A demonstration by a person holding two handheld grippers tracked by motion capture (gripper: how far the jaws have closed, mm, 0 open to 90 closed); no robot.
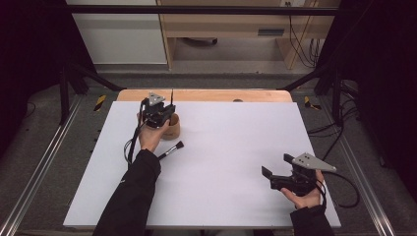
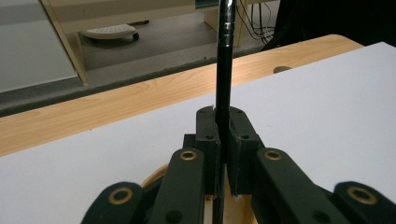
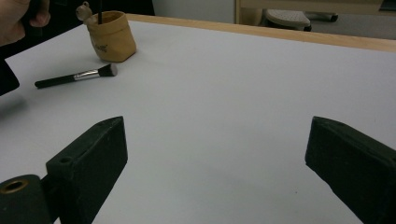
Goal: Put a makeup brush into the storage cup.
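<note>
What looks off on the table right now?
One makeup brush lies flat on the white table, beside the tan cup rather than in it. The left hand-held gripper is shut on another thin black brush handle, upright over the cup. Nothing looks spilled or damaged.

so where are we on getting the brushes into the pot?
Nothing is fully in and let go yet. In hand: the left gripper is shut on a thin black brush handle, held upright over the tan pot. Left: the makeup brush lies flat on the white table beside the pot, untouched. The right gripper is open, holds nothing and sits well away from both.
</note>
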